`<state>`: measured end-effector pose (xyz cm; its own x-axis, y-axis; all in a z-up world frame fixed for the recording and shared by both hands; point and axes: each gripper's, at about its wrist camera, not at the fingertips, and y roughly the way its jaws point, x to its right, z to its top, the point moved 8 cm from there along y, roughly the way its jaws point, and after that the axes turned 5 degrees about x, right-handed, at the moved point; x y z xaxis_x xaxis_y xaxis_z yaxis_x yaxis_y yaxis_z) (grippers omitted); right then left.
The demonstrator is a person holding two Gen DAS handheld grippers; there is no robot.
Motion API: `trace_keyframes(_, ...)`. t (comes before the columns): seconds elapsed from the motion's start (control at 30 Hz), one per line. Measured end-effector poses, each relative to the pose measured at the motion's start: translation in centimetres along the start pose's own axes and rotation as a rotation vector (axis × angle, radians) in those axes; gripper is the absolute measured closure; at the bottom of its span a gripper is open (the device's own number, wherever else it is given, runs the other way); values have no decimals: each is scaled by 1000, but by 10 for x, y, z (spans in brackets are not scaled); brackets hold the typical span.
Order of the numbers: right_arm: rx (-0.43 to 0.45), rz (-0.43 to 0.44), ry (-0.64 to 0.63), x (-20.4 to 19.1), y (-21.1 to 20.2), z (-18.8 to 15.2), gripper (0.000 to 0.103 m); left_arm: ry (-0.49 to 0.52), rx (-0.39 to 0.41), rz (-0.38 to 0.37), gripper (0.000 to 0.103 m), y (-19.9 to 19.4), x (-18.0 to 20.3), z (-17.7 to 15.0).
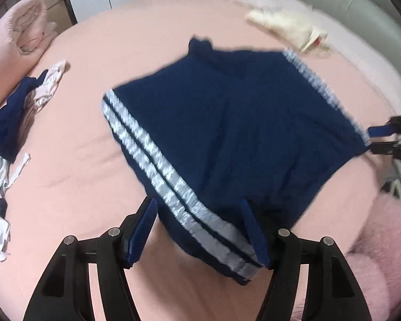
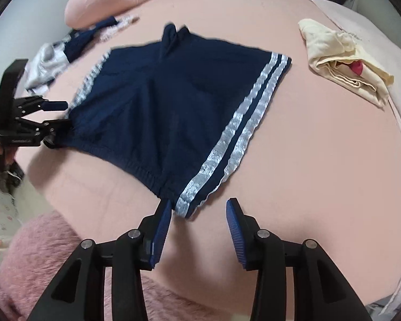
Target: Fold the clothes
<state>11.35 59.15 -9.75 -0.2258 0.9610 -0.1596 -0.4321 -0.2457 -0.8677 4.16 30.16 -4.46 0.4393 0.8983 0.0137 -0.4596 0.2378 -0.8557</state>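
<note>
Two grippers, left (image 1: pixel 200 230) and right (image 2: pixel 199 220), fingers spread, straddle the waistband corners of navy shorts (image 2: pixel 173 101) lying flat mid-bed (image 2: pixel 320 174); neither pinches cloth. Smooth, then fold side to side, aligning stripes. Cream garment (image 2: pixel 344 56) lies beyond.

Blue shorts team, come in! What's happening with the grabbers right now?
Left gripper open, right gripper open, each at a waistband corner. Navy shorts flat on pink bed, not yet folded. Nothing in the way.
</note>
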Motion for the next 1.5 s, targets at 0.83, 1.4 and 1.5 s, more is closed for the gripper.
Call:
trace_keyframes(0.83,114,52,-122,-61,32,163,61,-442,102,-23,40,40,-123,35)
trace_keyframes(1.4,-26,-111,-322,-88,181,242,61,-243,237,-326,41,55,-64,113)
trace_keyframes(1.5,-22,-125,-295,-73,176,239,61,-291,219,-230,41,64,-89,97)
